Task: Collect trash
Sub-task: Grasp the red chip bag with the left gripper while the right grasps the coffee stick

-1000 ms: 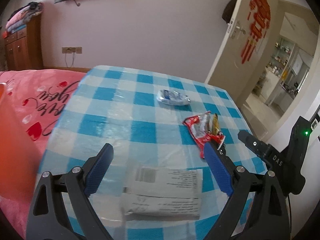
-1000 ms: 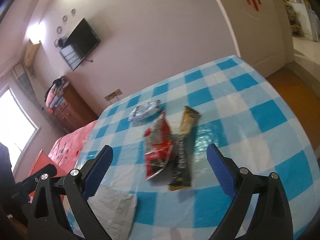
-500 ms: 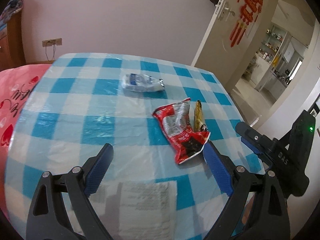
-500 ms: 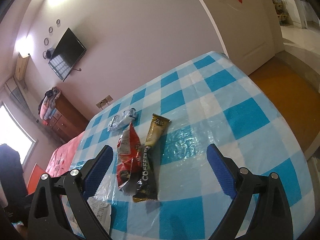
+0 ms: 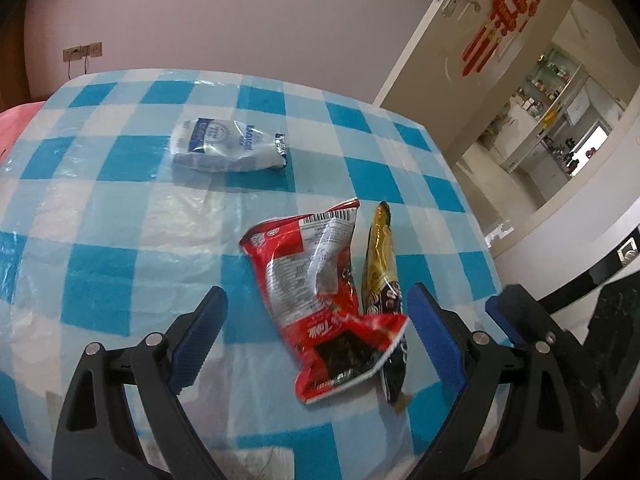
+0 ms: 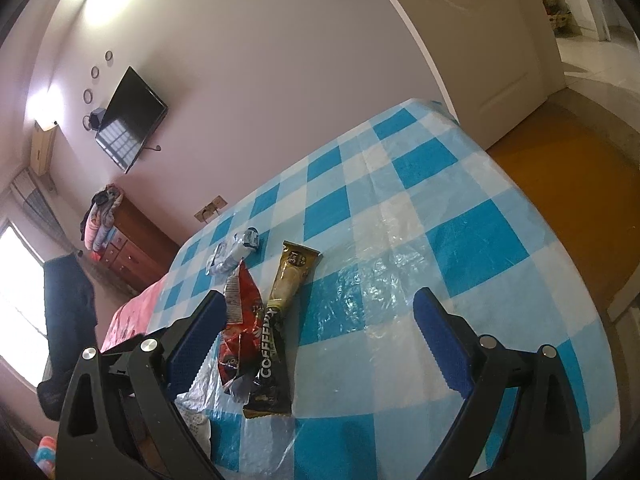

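The left gripper (image 5: 314, 338), jaws spread wide and empty, hovers over a torn red snack wrapper (image 5: 320, 300) lying flat on the checked tablecloth (image 5: 100, 300). Pinching its raised, crumpled edge would likely grip best. The right gripper (image 6: 316, 344) is also spread, empty.

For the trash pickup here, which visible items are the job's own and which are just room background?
Job items:
red snack wrapper
gold-and-black coffee sachet
white-and-blue crumpled packet
printed white wrapper, mostly hidden by the tool

Background:
checked tablecloth
wall TV
wooden dresser
door
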`<state>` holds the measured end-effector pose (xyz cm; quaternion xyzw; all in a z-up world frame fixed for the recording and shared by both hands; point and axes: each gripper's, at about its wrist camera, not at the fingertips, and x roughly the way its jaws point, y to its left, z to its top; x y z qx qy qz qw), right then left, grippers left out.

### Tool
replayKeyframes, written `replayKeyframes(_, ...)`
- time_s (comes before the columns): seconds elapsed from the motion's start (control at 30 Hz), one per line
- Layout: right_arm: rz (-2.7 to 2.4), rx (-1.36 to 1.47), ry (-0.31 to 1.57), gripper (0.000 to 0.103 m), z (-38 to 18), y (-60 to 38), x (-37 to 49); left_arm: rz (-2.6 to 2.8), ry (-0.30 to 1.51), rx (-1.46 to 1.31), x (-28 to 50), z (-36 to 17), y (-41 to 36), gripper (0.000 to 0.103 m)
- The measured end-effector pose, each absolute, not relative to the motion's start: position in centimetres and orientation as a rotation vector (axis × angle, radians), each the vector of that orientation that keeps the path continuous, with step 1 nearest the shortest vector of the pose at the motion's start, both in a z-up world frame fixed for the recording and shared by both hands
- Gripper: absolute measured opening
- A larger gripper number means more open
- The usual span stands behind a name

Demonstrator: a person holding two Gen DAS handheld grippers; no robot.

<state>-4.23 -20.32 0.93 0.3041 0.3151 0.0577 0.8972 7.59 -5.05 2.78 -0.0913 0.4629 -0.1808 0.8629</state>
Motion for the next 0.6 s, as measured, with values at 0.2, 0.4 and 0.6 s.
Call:
replayKeyframes(0.2, 0.137, 0.634, 0.663, 0.093, 0.6, -20.4, -3.7, -0.362, 1.003, -0.147, 8.9, 1.6, -6.7, 0.076)
replayKeyframes(0.4, 0.148, 0.623, 0.673, 0.093, 0.4, -20.1, -3.4, -0.325, 0.975, -0.054, 9.2, 1.4, -7.8, 0.070)
replayKeyframes(0.6, 0.150, 0.615, 0.684, 0.093, 0.2, -19.8, -3.3, -0.297, 0.960, 0.055, 9.8, 1.2, -9.1, 0.069)
